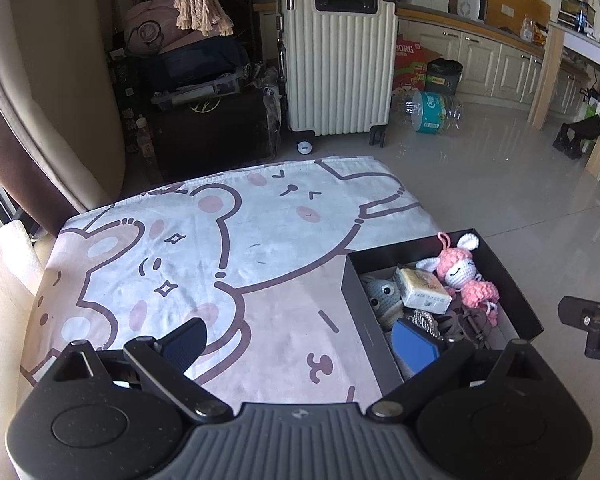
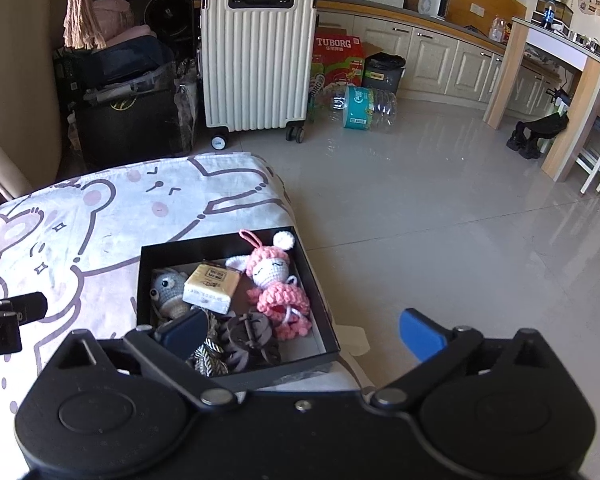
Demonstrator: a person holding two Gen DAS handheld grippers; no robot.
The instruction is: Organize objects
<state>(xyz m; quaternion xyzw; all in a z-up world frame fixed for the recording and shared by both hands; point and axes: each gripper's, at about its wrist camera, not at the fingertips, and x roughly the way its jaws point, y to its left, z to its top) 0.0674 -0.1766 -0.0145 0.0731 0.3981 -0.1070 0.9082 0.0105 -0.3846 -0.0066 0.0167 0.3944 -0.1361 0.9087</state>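
Note:
A black open box [image 1: 352, 292] [image 2: 144, 276] sits at the right edge of a table under a cartoon-bear cloth [image 1: 204, 248] [image 2: 72, 232]. Inside lie a pink crochet doll [image 1: 466, 276] [image 2: 278, 284], a grey crochet toy [image 1: 382, 298] [image 2: 166, 286], a cream tissue pack [image 1: 422, 290] [image 2: 212, 286], a dark hair claw [image 2: 248, 338] and a striped cord [image 2: 210, 356]. My left gripper [image 1: 300, 344] is open and empty above the cloth, its right finger over the box's near end. My right gripper [image 2: 304, 332] is open and empty, straddling the box's near right corner.
A white suitcase [image 1: 336, 68] [image 2: 256, 60] stands on the tiled floor beyond the table, with dark bags and boxes [image 1: 204, 92] to its left. Water bottles [image 2: 360, 108] and a red carton [image 2: 336, 60] lie to its right. A wooden counter leg [image 2: 576, 120] is at far right.

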